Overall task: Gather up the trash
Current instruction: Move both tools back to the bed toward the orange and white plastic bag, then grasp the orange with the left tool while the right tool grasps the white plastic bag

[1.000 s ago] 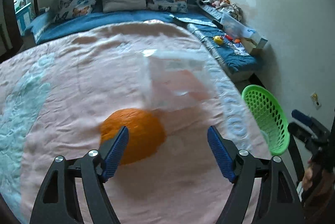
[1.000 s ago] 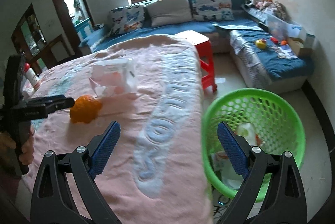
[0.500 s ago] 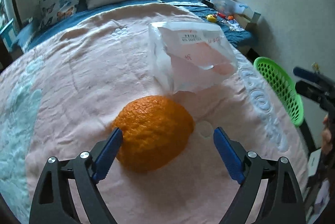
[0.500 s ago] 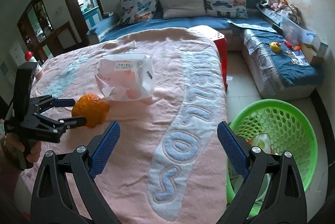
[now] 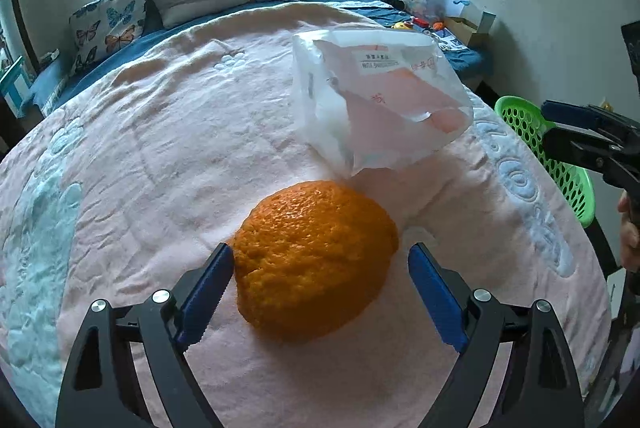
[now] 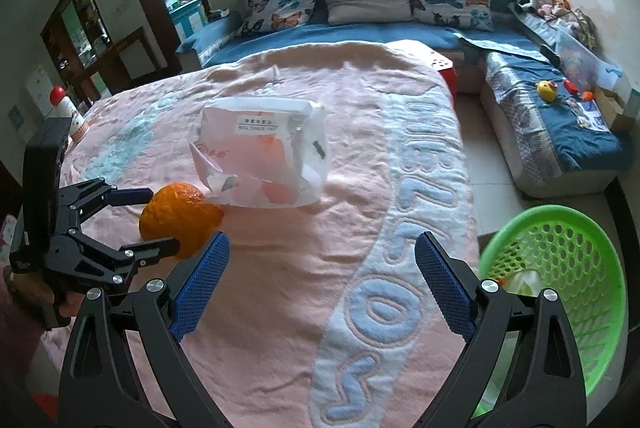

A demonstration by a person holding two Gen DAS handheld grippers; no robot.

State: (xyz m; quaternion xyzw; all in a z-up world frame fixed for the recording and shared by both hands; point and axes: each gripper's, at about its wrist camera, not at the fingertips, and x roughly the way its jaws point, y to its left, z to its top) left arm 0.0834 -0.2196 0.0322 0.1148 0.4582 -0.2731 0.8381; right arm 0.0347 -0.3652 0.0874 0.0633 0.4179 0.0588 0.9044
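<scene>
the orange peel [image 5: 316,252] lies dome-up on the pink blanket [image 5: 160,155], between the spread fingers of the left gripper [image 5: 320,284]; the left pad sits just beside it, the right pad apart, so nothing is clamped. a white plastic bag [image 5: 380,103] touches its far side. the right gripper [image 6: 320,280] hangs released over the blanket. the green basket [image 6: 580,268] stands on the floor beside the blanket's edge.

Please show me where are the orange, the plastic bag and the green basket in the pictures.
orange [image 5: 316,256]: left wrist view, middle of its peel.
plastic bag [image 6: 260,155]: right wrist view, centre of its front face.
green basket [image 6: 592,228]: right wrist view, far rim.
</scene>
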